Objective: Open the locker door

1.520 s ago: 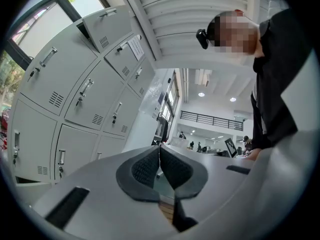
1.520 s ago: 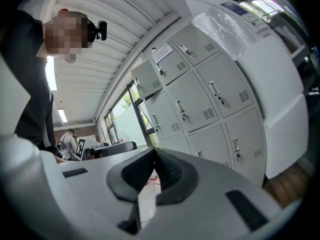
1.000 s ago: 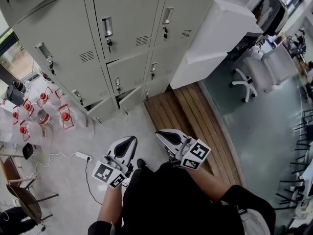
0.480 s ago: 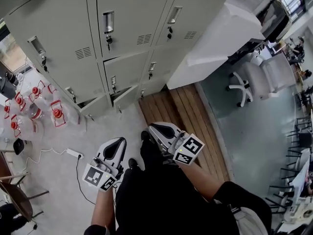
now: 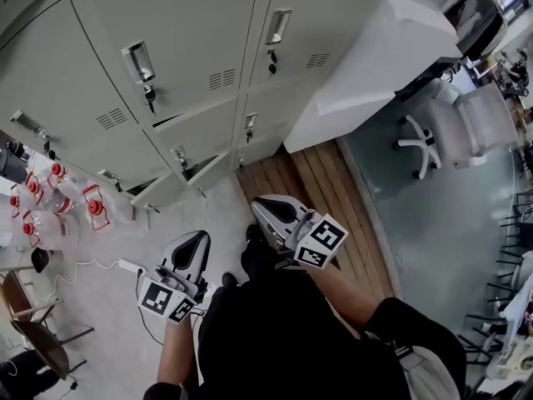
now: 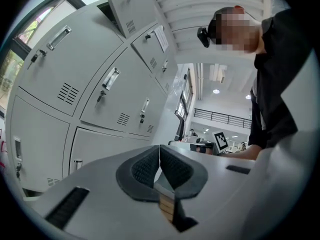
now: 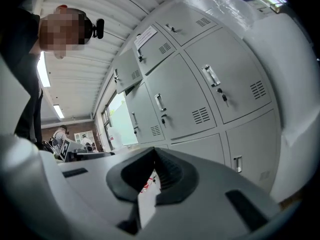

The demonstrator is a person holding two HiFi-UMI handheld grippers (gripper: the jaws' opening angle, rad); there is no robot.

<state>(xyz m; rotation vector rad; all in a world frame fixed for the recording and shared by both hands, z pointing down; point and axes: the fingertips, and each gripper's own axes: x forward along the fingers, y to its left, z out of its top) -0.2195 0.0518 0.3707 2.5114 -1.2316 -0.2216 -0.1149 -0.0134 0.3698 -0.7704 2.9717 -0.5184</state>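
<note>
**Grippers.** The left gripper (image 6: 159, 156) has its jaws together, pads meeting, with nothing between them. The right gripper (image 7: 152, 170) is likewise closed and empty. Both are held level in front of the person (image 5: 275, 340), side by side and apart from each other. Each has its marker cube toward the body and its tip toward the lockers (image 5: 241, 107). Neither gripper touches anything.

**Below the grippers.** The floor (image 5: 212, 215) is pale. A strip of wooden boards (image 5: 312, 182) runs from under the right gripper to the foot of the lockers.

**Lockers.** A grey metal bank of several columns and rows stands ahead, well apart from both grippers. Each door carries an upright pull handle, a lock below it and vent slots.
- The locker door (image 5: 187, 23) ahead of the left gripper, with handle (image 5: 137, 60), is shut.
- Two bottom-row doors (image 5: 179, 182) stand slightly ajar.
- The gripper views show one top-row door (image 6: 132, 11) swung outward.

**Surroundings.**
- A large white block (image 5: 375, 57) stands just beside the lockers on the right.
- Beyond the block is a white swivel chair (image 5: 437, 132).
- Clear containers with red caps (image 5: 50, 198) sit on the floor at the left.
- A white power strip (image 5: 131, 266) with its cable lies near the left gripper.
</note>
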